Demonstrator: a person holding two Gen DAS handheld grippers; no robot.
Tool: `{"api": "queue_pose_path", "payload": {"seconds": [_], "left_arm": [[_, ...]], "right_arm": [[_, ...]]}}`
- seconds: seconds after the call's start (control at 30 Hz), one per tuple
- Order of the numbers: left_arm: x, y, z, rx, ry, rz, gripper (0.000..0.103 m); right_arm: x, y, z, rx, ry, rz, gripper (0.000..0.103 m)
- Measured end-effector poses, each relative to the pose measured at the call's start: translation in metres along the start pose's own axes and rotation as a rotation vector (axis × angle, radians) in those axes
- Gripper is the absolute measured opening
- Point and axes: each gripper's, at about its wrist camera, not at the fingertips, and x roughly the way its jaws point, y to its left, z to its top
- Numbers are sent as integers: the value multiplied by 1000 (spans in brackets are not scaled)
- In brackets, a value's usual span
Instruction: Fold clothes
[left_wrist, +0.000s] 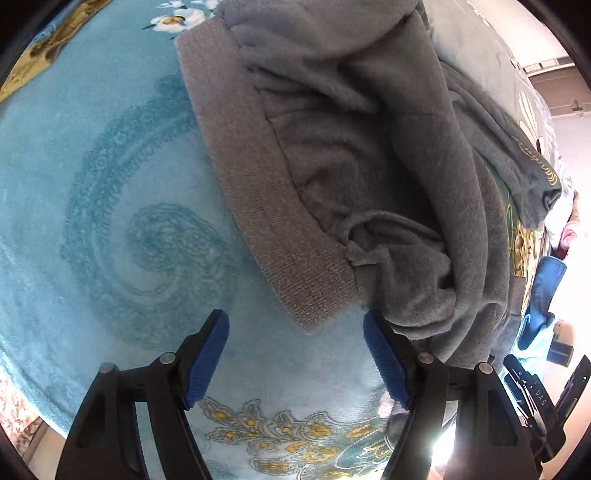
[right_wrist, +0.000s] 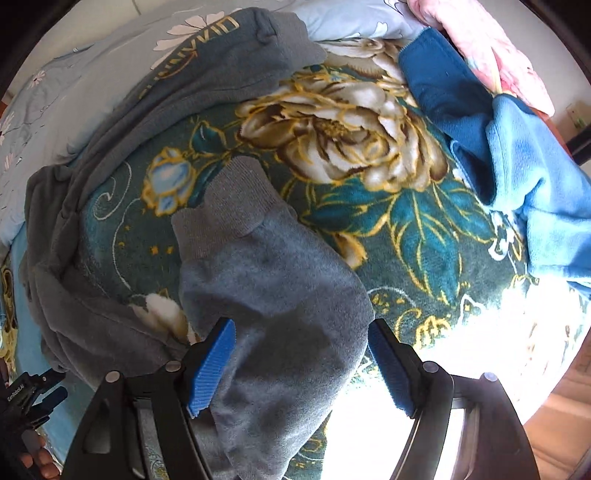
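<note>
A grey fleece sweatshirt (left_wrist: 351, 166) lies rumpled on a light blue patterned blanket (left_wrist: 110, 192), its ribbed hem (left_wrist: 258, 192) running diagonally. My left gripper (left_wrist: 295, 356) points down and is open. The hem's corner is just beyond its fingertips, only blanket lies between the pads, and grey fabric bunches behind the right finger (left_wrist: 386, 363). In the right wrist view the sweatshirt's sleeve (right_wrist: 280, 302) with its ribbed cuff (right_wrist: 229, 206) lies flat on the dark teal flowered part of the blanket (right_wrist: 413, 229). My right gripper (right_wrist: 301, 365) is open above it, and the sleeve spans the gap between the pads.
A blue fleece garment (right_wrist: 524, 173) and a pink cloth (right_wrist: 484, 51) lie at the far right. A pale flowered sheet (right_wrist: 88, 88) lies beyond the sweatshirt's body (right_wrist: 221, 70). Strong sun glare washes out the near right. The bed's edge and floor show at the bottom corners.
</note>
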Motion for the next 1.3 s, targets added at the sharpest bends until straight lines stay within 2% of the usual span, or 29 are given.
{"api": "queue_pose_path", "payload": {"seconds": [0.03,0.07,0.13,0.17,0.2,0.23,0.3,0.4,0.6,0.77,0.8,0.87,0.93,1.07,1.3], "left_arm": [[3,-2,-1,9,0,-4,74],[5,-4,-1,16,-2,-10,69],[8,-9,-2,33,0,-16,54],[10,-12,-3,43,6,-25,41],[12,-15,-4,52,12,-36,35],[13,-18,-5,63,13,-37,33],[12,-21,-6,81,-1,-32,19],[7,-22,-6,88,-23,-37,11],[-19,-20,-4,129,-85,-19,8],[-47,-10,-1,158,-141,-19,8],[-52,-5,5,162,-149,-21,8],[-61,0,12,185,-174,-10,8],[-71,8,15,194,-200,2,8],[-99,32,26,163,-260,22,8],[-154,104,54,101,-381,121,8]], "right_arm": [[1,-2,-1,10,2,3,77],[2,-3,-2,20,4,6,77],[5,-6,-4,39,8,13,77],[6,-8,-5,49,10,16,77],[7,-9,-6,56,11,20,77],[6,-7,-6,55,10,28,77],[4,-1,-7,44,1,42,77],[-2,12,-9,21,-13,70,78],[10,55,-11,-105,22,97,77],[32,69,-14,-123,87,61,77],[33,69,-14,-118,94,49,72],[32,66,-15,-95,104,18,53],[30,62,-15,-69,115,-8,9],[7,56,-14,-6,98,58,4],[-79,96,4,-24,-89,205,4]]}}
